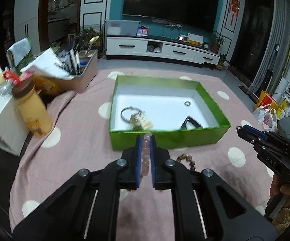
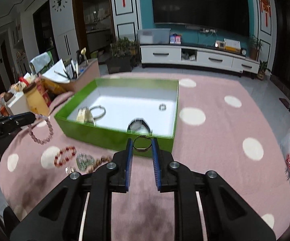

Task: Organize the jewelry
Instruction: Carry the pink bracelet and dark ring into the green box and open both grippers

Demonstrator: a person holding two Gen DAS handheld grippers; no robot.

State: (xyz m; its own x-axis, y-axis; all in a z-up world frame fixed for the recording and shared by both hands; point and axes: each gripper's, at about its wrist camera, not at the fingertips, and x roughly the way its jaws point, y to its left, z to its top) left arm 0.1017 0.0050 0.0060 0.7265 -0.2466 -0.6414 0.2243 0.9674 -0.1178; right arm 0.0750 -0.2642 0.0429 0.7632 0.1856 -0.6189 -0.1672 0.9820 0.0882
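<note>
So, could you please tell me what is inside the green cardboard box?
Inside the green cardboard box: a silver bangle, a cream tag-like piece, a small ring and a dark-framed triangular item, partly hidden by the near wall.

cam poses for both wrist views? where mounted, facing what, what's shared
Left wrist: behind the left claw, shut on the pink bead bracelet, facing the green box; right claw at right.
Right wrist: behind the right claw, holding a metal bangle, facing the box.
Shared: box, pink polka-dot cloth, TV wall.
</note>
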